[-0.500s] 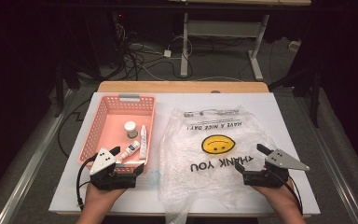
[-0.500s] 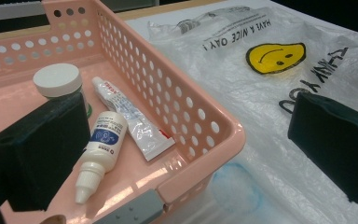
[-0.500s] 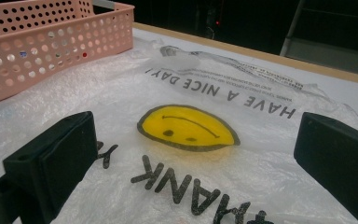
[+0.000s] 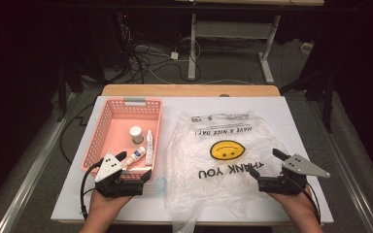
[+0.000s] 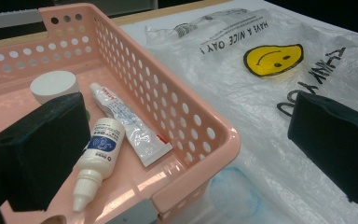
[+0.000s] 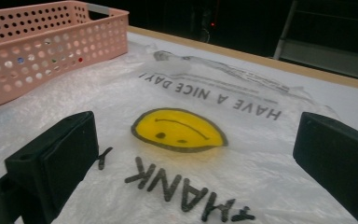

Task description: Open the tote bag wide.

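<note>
Pink perforated basket (image 4: 108, 121); clear bag (image 4: 252, 189) with yellow smiley and black lettering; white bottle (image 5: 99, 154) with blue label; black grippers.

Dark room – cables (image 4: 145, 58) on floor, desk frame (image 4: 230, 36) behind

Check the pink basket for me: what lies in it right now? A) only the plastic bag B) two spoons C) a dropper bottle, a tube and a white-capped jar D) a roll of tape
C: the basket holds a dropper bottle, a tube and a white-capped jar.
</note>
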Demonstrator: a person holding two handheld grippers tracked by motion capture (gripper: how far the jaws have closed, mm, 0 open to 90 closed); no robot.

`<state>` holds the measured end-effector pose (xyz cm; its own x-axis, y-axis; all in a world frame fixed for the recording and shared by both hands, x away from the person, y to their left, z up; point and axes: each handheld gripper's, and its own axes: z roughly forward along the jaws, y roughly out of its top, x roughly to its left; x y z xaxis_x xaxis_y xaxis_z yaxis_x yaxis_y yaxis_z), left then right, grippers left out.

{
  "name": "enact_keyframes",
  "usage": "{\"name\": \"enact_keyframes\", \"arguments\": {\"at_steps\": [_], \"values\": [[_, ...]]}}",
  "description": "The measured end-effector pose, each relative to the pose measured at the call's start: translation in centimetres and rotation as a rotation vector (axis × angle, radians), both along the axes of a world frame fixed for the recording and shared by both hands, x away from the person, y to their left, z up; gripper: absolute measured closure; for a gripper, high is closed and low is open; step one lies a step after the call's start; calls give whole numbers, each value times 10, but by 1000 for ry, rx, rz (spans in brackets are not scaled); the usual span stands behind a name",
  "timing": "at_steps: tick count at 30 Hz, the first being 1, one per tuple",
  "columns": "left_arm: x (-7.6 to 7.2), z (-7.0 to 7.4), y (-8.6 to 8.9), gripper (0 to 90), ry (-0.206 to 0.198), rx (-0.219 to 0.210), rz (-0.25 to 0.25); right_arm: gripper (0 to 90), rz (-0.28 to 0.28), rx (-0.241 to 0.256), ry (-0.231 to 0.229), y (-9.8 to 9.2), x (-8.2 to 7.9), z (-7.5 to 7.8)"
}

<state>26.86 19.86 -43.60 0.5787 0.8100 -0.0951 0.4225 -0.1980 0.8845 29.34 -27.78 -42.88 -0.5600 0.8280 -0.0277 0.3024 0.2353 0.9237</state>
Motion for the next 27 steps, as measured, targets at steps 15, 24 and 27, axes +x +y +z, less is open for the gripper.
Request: {"name": "enact_keyframes", "arguments": {"at_steps": [15, 24, 27], "values": [[0, 0, 0, 0, 3, -6, 2, 160, -150, -3, 43, -58, 3, 5], [1, 0, 1, 0, 5, -8, 2, 261, -243, 31, 126, -93, 10, -9], [1, 0, 0, 0, 6, -6, 2, 307, -270, 30, 159, -102, 12, -17]]}}
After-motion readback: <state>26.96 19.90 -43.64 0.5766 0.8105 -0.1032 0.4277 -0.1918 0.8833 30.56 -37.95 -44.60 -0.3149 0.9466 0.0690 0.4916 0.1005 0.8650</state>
